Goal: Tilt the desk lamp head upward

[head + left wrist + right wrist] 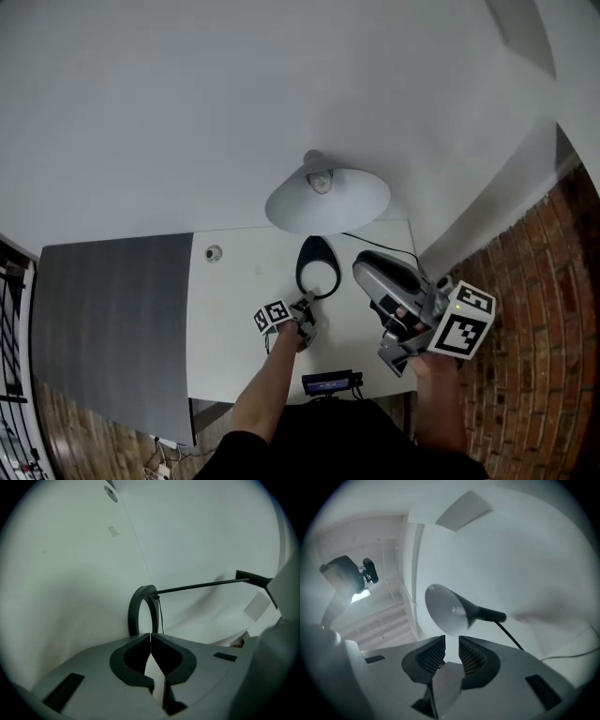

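The desk lamp's white cone head (328, 199) hangs over the back of the white desk (234, 319), bulb side showing from above. Its black ring base (317, 267) lies on the desk. My left gripper (306, 309) sits low just in front of the ring, jaws shut and empty; the left gripper view shows the ring (140, 609) and the thin lamp arm (201, 585) beyond its tips (150, 634). My right gripper (364, 268) is right of the base, below the head. It is open, and the lamp head (447, 609) shows past its jaws (452, 639), apart from them.
A grey panel (112, 319) adjoins the desk on the left and a brick wall (534, 309) stands on the right. A small black device (328, 382) sits at the front edge, a round grommet (214, 253) at the back left. The lamp cable (394, 246) runs to the right.
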Demonstrator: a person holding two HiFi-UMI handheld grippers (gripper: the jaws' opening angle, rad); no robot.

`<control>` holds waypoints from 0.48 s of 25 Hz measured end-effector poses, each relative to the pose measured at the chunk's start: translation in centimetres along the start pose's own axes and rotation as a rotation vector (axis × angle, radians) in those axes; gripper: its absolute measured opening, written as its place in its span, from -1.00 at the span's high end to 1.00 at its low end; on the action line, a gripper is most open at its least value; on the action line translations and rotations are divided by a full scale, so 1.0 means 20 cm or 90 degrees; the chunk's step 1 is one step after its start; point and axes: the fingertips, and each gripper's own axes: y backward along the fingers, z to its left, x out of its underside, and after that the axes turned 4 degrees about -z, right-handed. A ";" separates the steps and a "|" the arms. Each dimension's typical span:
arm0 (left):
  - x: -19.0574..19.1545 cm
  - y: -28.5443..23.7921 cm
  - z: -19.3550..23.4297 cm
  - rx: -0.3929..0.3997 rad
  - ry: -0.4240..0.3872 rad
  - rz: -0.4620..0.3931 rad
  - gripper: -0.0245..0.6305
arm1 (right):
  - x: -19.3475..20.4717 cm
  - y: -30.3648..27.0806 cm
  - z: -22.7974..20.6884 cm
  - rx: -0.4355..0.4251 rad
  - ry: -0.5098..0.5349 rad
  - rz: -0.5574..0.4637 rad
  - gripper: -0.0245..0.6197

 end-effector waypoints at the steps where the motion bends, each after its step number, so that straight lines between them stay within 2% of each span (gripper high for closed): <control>1: 0.00 0.05 0.01 0.007 0.003 -0.004 0.88 | 0.07 0.08 -0.09 0.027 -0.020 0.009 0.63; 4: -0.03 0.27 0.01 0.051 0.012 -0.034 0.88 | 0.26 0.31 -0.32 0.092 -0.109 0.008 0.63; 6: -0.06 0.47 -0.03 0.086 0.019 -0.066 0.88 | 0.36 0.42 -0.42 0.113 -0.155 0.000 0.63; 9: -0.08 0.79 -0.10 0.122 0.031 -0.124 0.88 | 0.52 0.50 -0.51 0.118 -0.209 0.004 0.63; 12: -0.07 1.05 -0.15 0.143 0.021 -0.176 0.88 | 0.65 0.51 -0.55 0.108 -0.249 0.024 0.64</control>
